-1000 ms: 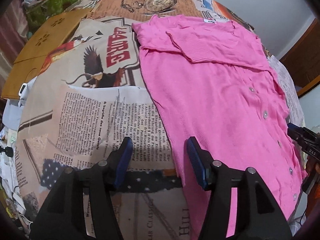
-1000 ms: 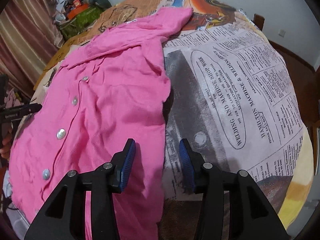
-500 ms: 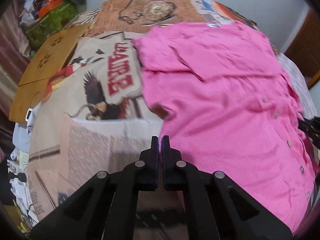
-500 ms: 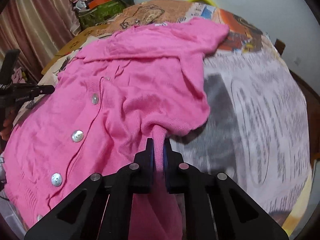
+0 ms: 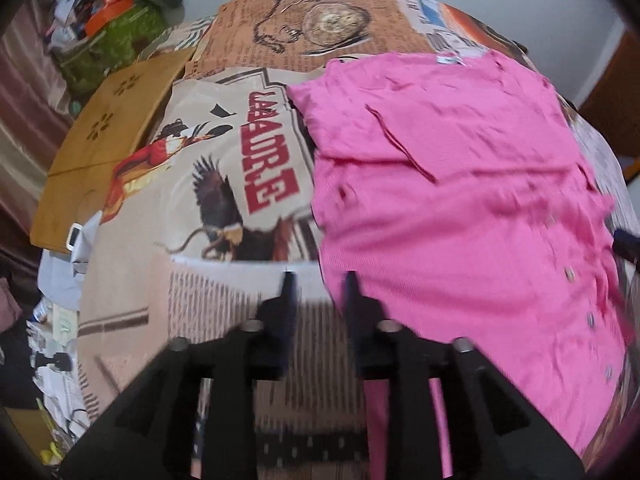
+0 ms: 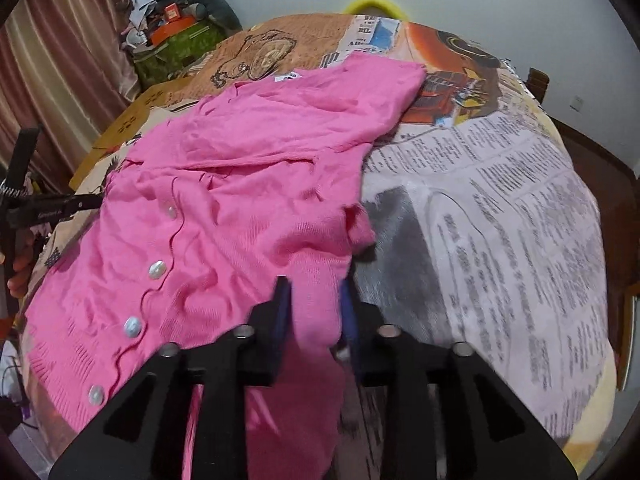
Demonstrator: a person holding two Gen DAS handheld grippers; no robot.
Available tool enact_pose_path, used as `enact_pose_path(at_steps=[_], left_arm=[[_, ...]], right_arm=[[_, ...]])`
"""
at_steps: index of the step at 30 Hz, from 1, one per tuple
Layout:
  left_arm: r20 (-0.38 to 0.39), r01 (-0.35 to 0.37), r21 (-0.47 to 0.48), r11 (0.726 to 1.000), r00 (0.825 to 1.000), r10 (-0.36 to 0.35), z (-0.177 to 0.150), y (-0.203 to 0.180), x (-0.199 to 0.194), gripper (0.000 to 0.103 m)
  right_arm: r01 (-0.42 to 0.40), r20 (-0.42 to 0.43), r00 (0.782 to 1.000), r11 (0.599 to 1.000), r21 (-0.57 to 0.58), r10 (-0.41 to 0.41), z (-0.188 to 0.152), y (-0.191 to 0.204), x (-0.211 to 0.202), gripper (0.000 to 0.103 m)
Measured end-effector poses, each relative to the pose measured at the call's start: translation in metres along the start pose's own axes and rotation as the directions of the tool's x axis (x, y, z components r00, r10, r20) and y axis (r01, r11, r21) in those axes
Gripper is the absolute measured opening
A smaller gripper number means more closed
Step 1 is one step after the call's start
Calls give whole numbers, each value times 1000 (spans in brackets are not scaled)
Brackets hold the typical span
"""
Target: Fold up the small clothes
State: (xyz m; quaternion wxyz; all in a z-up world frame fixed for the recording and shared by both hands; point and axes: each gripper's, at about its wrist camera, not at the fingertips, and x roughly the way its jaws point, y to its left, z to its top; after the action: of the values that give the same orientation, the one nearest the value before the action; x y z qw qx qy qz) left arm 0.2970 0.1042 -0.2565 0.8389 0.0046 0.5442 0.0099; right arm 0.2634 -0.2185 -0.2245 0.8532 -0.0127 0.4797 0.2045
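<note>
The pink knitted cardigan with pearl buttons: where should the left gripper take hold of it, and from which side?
Grip the pink knitted cardigan at its near left hem corner, coming in low from the bare side of the newspaper-print cloth. That edge lies flat and free just beside the open left gripper, away from the button row.

The pink cardigan (image 6: 248,200) was a soft, fine-ribbed knit with glossy pearly buttons (image 6: 157,269). The cloth cover (image 6: 500,216) beneath was matt with a newspaper print. The fingers (image 6: 280,312) looked like matt black plastic.
</note>
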Motion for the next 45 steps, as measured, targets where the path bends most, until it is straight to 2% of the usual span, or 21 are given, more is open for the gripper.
enact_pose_path(at_steps=[2, 5, 8, 11, 14, 19, 20, 22, 24, 26, 28, 33, 36, 39, 45], left_arm=[[6, 15, 1, 1000, 1000, -16, -11, -1, -10, 43], [-10, 73, -35, 997, 997, -73, -29, 1, -22, 44], [-26, 119, -55, 991, 992, -121, -49, -1, -31, 44], [-40, 141, -46, 989, 989, -143, -67, -9, -32, 47], [-15, 137, -52, 989, 990, -138, -83, -11, -38, 50], [-14, 180, -75, 981, 983, -182, -91, -10, -45, 49], [-9, 181, -70, 981, 983, -182, -92, -12, -47, 43], [-3, 196, -59, 979, 981, -196, -95, -17, -49, 30], [-1, 205, -43, 978, 979, -206, -95, -24, -53, 8], [-2, 195, -39, 980, 981, -195, -93, -28, -56, 6], [13, 216, -34, 976, 976, -216, -89, -29, -63, 6], [131, 197, -12, 980, 972, -194, -67, -26, -101, 6], [210, 187, -12, 982, 961, -180, -44, -21, -125, 6], [278, 142, -3, 990, 951, -135, -18, -18, -141, 5], [360, 101, -7, 995, 928, -92, 36, -14, -155, 5]], right_arm=[[2, 0, 1000, 1000, 5, -2, -6, 0, -9, 34], [3, -3, 1000, 1000, 15, -3, -18, -1, -20, 39], [-16, -23, 1000, 999, 44, 17, -32, -2, -25, 40], [-33, -59, 998, 997, 64, 37, -45, 0, -22, 40], [-48, -91, 994, 997, 57, 53, -56, 6, -16, 40], [-45, -70, 996, 998, 34, 47, -61, 16, -17, 40], [-44, -69, 997, 999, 31, 46, -61, 16, -17, 38], [-75, -61, 995, 997, 34, 77, -63, 16, -17, 26], [-90, -57, 994, 995, 46, 93, -63, 17, -16, 7], [-96, -53, 994, 995, 42, 98, -62, 19, -17, 7], [-100, -37, 994, 995, 28, 101, -59, 21, -23, 7], [-79, 80, 994, 997, 2, 78, -40, 22, -57, 7], [-79, 158, 984, 997, -5, 79, -20, 19, -78, 7], [-72, 218, 973, 997, -21, 75, 3, 21, -91, 7], [-52, 321, 945, 997, -53, 66, 47, 26, -105, 7]])
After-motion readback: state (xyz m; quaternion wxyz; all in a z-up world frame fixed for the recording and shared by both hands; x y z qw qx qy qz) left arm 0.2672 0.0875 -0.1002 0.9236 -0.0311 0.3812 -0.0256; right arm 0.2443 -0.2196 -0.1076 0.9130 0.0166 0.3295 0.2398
